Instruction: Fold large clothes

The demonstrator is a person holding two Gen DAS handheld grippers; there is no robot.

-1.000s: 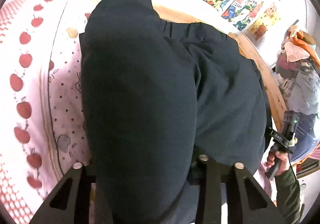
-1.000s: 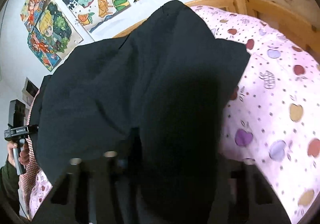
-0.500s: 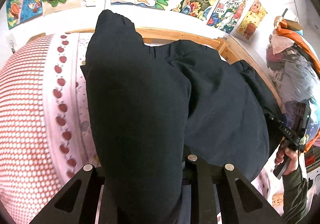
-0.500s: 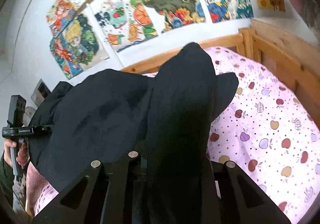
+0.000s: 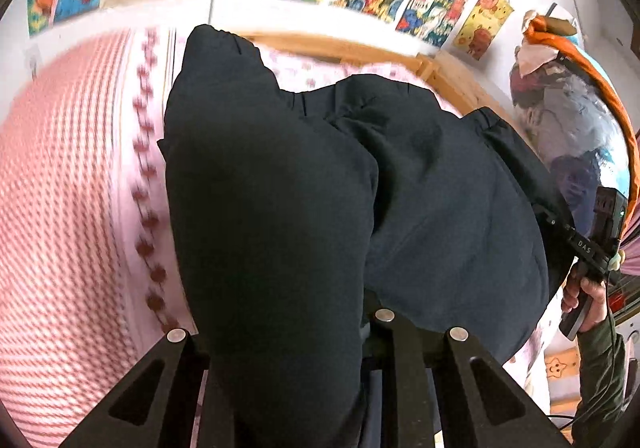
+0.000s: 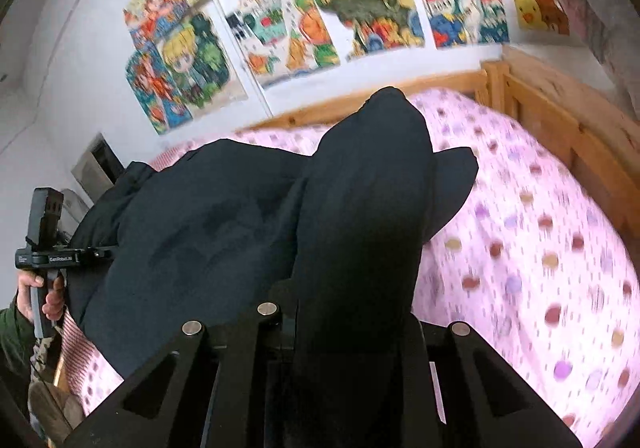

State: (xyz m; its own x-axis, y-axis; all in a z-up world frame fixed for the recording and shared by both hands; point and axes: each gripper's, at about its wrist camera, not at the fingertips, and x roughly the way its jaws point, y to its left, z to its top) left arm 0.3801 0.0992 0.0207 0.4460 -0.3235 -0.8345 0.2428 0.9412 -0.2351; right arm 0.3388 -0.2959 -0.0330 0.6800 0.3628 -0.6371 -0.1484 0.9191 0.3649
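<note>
Trousers (image 5: 280, 208), dark navy, lifted over the bed (image 6: 540, 248), spanning both tongs: left tongs (image 5: 320, 332) and right tongs (image 6: 340, 328) each clenched on the cloth. Step looks like carrying the fold over; next needs lowering evenly, edges aligned, toward the bed's wooden rail (image 6: 560, 120).

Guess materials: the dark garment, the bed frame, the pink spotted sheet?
Dark garment: looks like soft woven or knit cloth, matte navy-black; it drapes in loose folds, with gathers along one edge.
Bed frame: light wood, probably pine; visible grain and knots, finish unclear.
Pink spotted sheet: printed fabric, likely cotton; matte, motion-blurred, so weave can't be told.
</note>
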